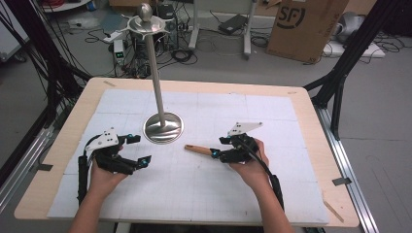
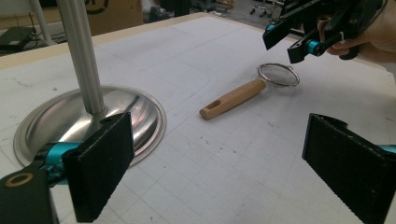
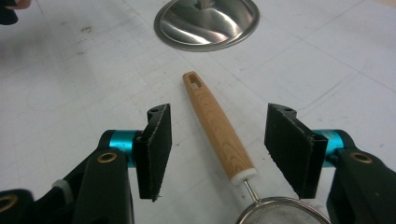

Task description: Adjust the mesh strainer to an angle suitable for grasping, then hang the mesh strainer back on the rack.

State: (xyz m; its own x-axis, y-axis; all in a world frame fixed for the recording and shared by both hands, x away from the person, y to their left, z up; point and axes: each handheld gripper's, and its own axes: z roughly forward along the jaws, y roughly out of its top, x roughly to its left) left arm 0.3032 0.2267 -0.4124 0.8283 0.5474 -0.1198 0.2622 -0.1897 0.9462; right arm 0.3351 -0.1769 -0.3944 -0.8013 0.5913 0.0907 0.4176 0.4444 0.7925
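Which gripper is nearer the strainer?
Right. The right gripper hangs just over the strainer, open jaws either side of its wooden handle. The left gripper sits open, well off, past the steel stand's base.

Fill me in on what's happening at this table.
A person works with a hand-held gripper in each hand. The right hand-held gripper stands open just above the small wire-mesh strainer with a wooden handle, which lies flat on the white mat. The left hand-held gripper waits open beside the tall steel stand's round base.

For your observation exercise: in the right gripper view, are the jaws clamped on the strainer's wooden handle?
No, the right gripper stands open, with the wooden handle lying untouched between its jaws.
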